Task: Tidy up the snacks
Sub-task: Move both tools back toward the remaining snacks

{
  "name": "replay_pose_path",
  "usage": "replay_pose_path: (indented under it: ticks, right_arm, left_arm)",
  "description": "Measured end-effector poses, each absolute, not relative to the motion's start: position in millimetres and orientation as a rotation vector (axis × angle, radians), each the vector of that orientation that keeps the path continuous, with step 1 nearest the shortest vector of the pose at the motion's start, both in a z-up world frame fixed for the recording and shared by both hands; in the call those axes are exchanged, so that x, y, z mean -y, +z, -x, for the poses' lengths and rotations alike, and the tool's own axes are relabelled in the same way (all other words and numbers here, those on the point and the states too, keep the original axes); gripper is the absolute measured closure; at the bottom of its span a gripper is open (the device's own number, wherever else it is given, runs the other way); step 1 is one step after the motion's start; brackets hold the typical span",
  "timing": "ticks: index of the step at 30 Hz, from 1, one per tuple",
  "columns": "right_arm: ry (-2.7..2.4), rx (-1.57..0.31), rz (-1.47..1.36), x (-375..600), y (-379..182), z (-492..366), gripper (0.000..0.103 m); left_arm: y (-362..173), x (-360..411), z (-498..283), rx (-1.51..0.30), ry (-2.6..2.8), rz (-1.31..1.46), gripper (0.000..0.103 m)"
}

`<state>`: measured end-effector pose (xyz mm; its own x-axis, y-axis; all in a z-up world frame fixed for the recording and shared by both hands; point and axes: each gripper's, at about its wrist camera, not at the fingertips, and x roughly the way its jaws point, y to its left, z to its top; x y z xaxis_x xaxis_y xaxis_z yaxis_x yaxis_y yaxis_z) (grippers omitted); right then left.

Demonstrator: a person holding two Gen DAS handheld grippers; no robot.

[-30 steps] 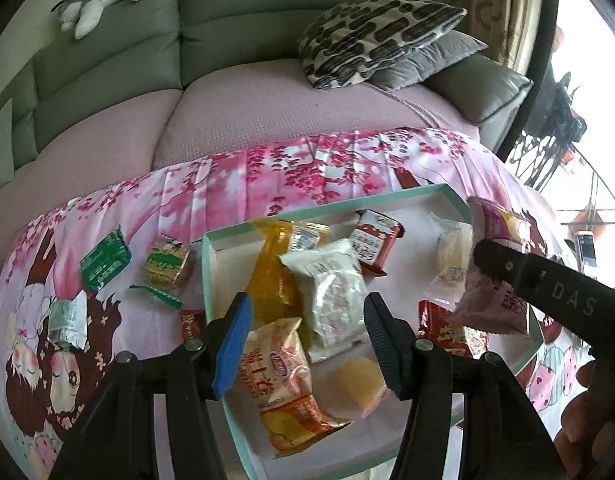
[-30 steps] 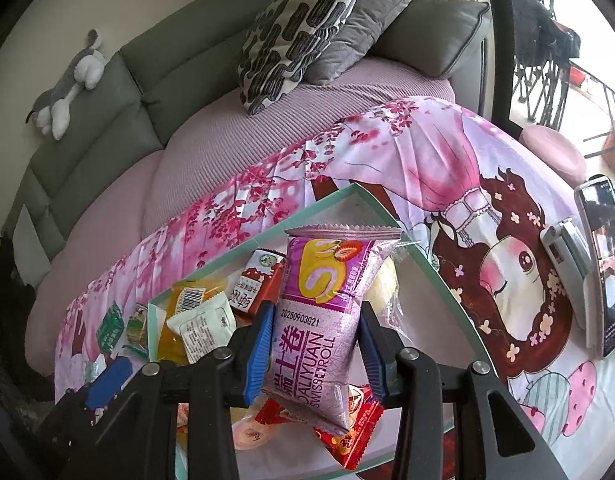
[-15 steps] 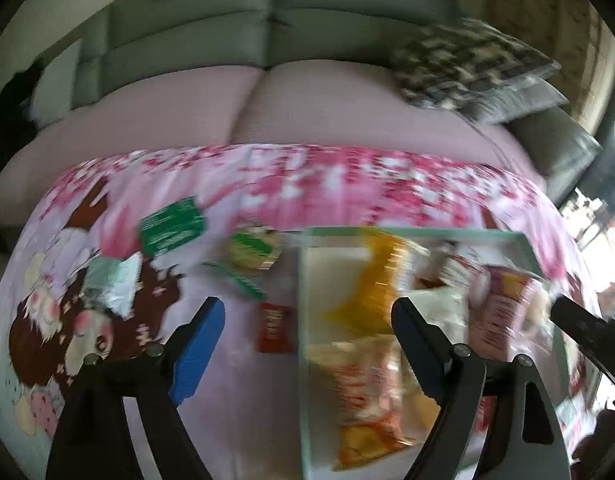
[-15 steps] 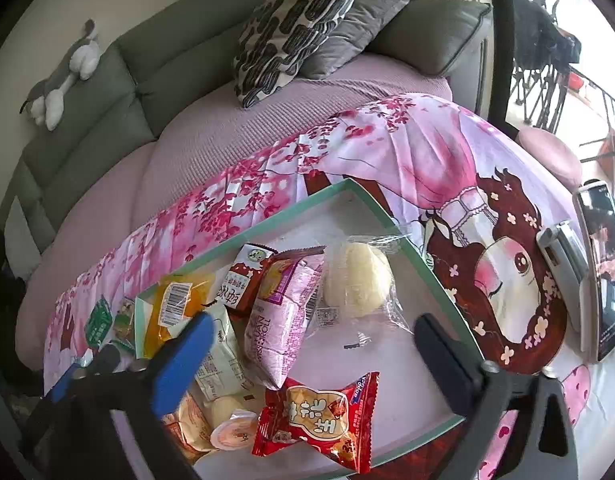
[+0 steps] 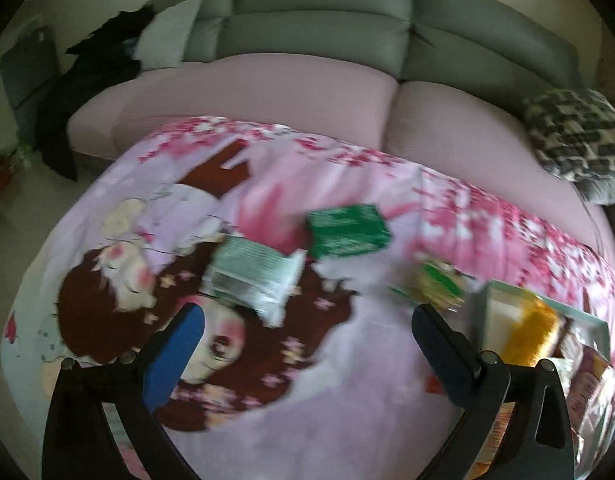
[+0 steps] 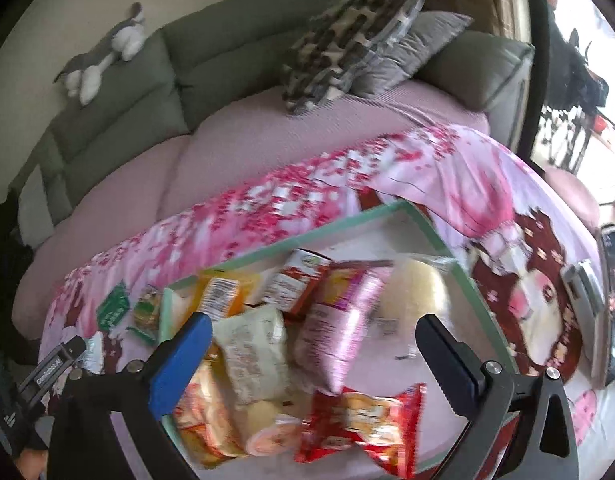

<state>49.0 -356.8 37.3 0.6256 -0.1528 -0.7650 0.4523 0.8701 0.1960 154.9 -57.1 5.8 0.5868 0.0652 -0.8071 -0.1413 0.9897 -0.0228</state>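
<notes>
While the left gripper [image 5: 307,320] hovers wide and empty over green packets [image 5: 347,231], the right gripper [image 6: 313,330] gapes above the tray [image 6: 459,268].

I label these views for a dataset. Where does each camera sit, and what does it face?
Left wrist: on the left hand-held gripper, open, facing loose green packets on the blanket.
Right wrist: on the right hand-held gripper, open, over the tray of snacks.
Both show tray, green packet, sofa.

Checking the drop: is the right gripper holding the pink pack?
No, the right gripper is open and the pink pack lies in the tray.
</notes>
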Motion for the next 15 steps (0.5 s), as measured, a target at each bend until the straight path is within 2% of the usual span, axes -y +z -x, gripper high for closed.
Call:
replay_pose_path:
  ticks: [6,15]
  right_arm:
    - [-0.256,-0.779,-0.361,318,44,-66,0.0]
    - [-0.109,-0.829,-0.28,249,37,-100,0.0]
  left_arm:
    - [16,4,-153,-0.887,0.228,0.134,0.0]
    - [22,-72,-147,-0.847,0.331,0.247,0.0]
